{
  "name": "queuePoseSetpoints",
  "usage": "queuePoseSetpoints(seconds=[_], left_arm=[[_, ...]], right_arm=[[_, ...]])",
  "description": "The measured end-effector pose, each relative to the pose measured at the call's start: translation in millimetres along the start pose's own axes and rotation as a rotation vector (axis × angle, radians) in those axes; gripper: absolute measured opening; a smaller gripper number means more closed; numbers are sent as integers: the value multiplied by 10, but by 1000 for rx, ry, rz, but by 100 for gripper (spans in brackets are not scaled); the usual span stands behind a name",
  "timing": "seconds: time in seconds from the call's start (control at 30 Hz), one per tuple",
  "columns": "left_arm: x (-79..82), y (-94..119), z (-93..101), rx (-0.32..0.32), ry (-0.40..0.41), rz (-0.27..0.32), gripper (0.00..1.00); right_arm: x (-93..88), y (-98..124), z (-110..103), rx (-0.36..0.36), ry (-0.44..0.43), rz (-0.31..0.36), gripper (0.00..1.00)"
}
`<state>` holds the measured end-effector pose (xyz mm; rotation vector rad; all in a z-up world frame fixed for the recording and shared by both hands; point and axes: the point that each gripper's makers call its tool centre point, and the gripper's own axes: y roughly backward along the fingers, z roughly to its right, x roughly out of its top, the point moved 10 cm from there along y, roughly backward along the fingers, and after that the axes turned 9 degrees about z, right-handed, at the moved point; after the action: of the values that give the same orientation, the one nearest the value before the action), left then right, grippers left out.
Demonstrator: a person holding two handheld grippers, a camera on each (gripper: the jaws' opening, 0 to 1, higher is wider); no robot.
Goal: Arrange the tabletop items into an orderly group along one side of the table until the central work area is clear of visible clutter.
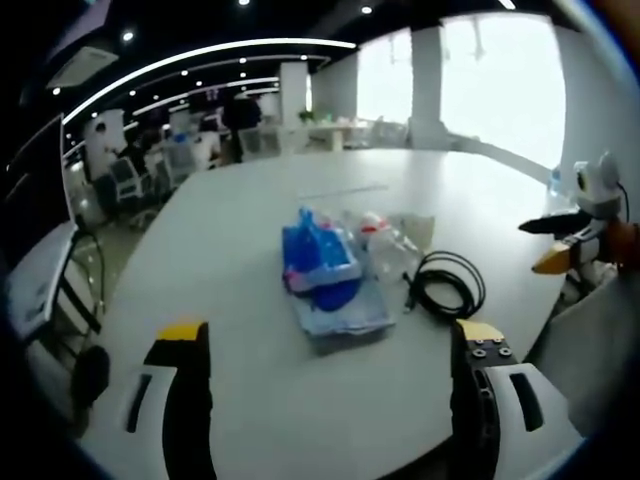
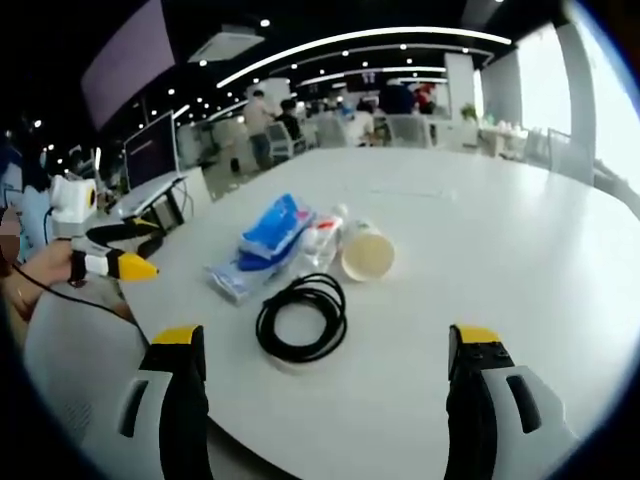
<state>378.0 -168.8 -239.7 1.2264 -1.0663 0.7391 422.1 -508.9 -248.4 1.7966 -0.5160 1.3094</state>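
- Yellow-tipped left gripper (image 1: 330, 335) and right gripper (image 2: 325, 340) both hover wide open, gripping nothing.
- Black cable coil (image 2: 302, 317): one, nearest the right gripper.
- Just beyond the coil: one blue packet stack (image 2: 262, 250), one clear bottle (image 2: 320, 238), one cup (image 2: 367, 256).
- I'd go for the coil first, pinching several loops together so it doesn't unravel.

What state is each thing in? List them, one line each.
Left tongs: open, empty, above the table.
Right tongs: open, empty, above the table.
Cable: coiled, lying flat on the table.
Bottle: clear, lying on its side.
Blue pack: lying on a flat clear packet.
Cup: on its side, mouth toward the right tongs.
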Motion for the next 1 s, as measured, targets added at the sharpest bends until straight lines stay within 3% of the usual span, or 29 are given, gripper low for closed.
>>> queuePoseSetpoints(seconds=[0.73,1.0], left_arm=[[-9,30,-12,-8,33,-23,95],[166,23,-12,-13,14,-4,95]], right_arm=[[-1,0,-2,-4,-4,-4,100],[7,2,-6,2,-5,0,100]])
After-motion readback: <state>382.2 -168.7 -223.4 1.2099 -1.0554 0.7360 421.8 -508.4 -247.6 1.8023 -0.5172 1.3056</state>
